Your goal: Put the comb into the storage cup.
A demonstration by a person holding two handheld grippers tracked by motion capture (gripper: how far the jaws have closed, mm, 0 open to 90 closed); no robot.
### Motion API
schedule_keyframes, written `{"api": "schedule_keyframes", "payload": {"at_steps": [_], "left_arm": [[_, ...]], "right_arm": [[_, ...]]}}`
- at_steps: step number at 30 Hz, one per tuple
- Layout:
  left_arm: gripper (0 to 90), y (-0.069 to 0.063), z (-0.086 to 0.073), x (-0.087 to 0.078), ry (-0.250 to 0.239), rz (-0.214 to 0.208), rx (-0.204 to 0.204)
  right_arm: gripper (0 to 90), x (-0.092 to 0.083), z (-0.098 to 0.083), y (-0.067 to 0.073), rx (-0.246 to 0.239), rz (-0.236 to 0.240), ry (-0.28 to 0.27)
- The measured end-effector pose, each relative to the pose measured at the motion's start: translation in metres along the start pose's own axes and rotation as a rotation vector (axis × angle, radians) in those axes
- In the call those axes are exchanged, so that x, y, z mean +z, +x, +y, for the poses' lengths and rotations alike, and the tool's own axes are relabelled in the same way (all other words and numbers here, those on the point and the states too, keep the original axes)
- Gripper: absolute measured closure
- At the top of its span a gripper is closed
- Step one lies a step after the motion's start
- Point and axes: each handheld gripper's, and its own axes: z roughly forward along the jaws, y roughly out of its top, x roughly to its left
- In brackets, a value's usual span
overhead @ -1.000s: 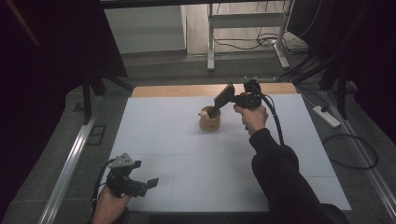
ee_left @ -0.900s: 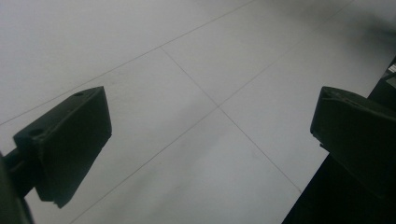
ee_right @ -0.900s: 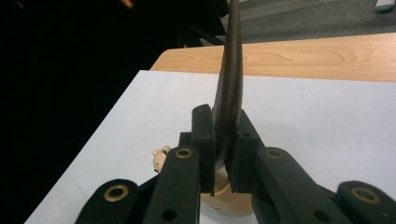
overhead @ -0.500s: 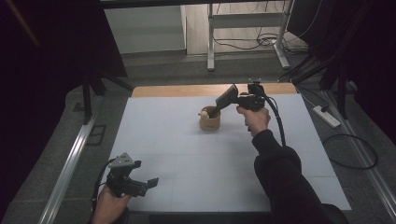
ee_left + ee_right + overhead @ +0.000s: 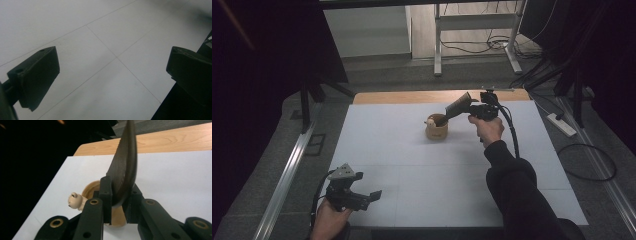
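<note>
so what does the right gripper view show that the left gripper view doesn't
The right gripper view has the right gripper with its jaws pressed on a dark curved piece, a wooden cup behind them, a small pale bear-like figure at the cup's rim, and the table's wooden far edge. The right gripper's jaws have just been opening slightly, the piece still between them. The left gripper view has the left gripper with its jaws wide apart and nothing between them, over thin seam lines. Both share the white table cover.
</note>
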Motion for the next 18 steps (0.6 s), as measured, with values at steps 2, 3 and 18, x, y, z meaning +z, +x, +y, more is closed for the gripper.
{"api": "schedule_keyframes", "payload": {"at_steps": [2, 3, 18], "left_arm": [[0.0, 0.000, 0.000, 0.000, 0.000, 0.001, 0.001], [0.0, 0.000, 0.000, 0.000, 0.000, 0.001, 0.001], [0.0, 0.000, 0.000, 0.000, 0.000, 0.000, 0.000]], "right_arm": [[78.1, 0.000, 0.000, 0.001, -0.009, -0.006, -0.001], [77.8, 0.000, 0.000, 0.001, -0.016, -0.009, -0.001], [63.6, 0.001, -0.001, 0.011, -0.133, -0.096, 0.008]]}}
